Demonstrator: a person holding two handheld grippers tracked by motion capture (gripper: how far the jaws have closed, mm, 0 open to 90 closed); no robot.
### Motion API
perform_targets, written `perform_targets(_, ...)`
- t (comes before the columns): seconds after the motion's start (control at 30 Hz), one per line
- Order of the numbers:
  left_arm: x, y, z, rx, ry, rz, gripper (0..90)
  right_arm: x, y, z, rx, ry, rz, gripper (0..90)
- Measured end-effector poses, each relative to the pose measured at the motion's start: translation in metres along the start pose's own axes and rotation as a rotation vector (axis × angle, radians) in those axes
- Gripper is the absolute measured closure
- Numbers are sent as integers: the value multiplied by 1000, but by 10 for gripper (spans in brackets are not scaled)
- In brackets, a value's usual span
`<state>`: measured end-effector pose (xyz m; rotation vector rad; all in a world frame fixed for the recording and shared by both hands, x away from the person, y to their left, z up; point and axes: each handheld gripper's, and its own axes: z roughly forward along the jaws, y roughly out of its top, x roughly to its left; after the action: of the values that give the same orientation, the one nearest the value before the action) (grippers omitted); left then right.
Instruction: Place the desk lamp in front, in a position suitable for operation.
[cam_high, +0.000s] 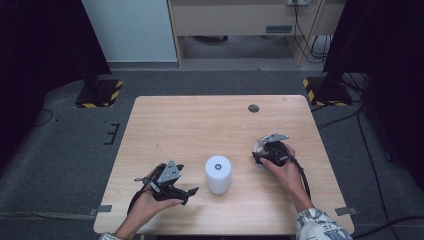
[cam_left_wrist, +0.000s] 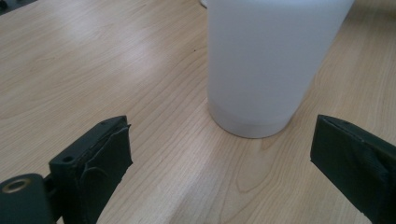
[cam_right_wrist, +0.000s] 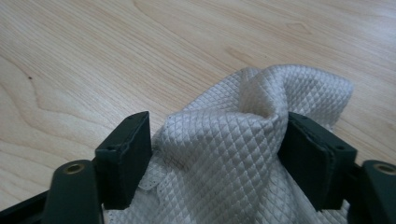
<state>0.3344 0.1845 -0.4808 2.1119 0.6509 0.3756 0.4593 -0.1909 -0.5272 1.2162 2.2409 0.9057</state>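
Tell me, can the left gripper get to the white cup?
Probably yes. The left gripper has its jaws open and aimed at the cup, with bare table between them and nothing in the way.

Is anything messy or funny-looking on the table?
Just one thing: the white cloth is bunched up in a lumpy heap between the pads of the right tool instead of lying flat. The white cup stands straight on the table, nothing has spilled, and nothing looks broken.
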Motion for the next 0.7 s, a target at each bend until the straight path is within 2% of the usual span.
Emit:
perform_targets(0.07,-1,0,2,3,-8,2,45,1,-1,0,13,-9,-17,281)
perform_targets(0.17,-2,0,3,8,-11,2,45,0,-3,2,13,1,-16,297)
perform_targets(0.2,-2,1,4,2,-15,4,45,-2,-4,2,10,21,5,304)
perform_targets(0.27,-3,2,5,-5,-21,7,45,-3,-6,2,-3,32,13,324)
perform_targets(0.37,-6,3,7,-15,-32,11,42,-7,-9,0,-25,32,15,451)
perform_targets(0.5,-9,5,12,-9,-48,13,41,-12,-10,-2,-23,19,13,626)
perform_targets(0.6,-12,7,16,-6,-63,19,39,-16,-11,-3,-29,27,20,703)
perform_targets(0.7,-16,9,19,-15,-74,15,38,-19,-11,-6,-41,58,57,760)
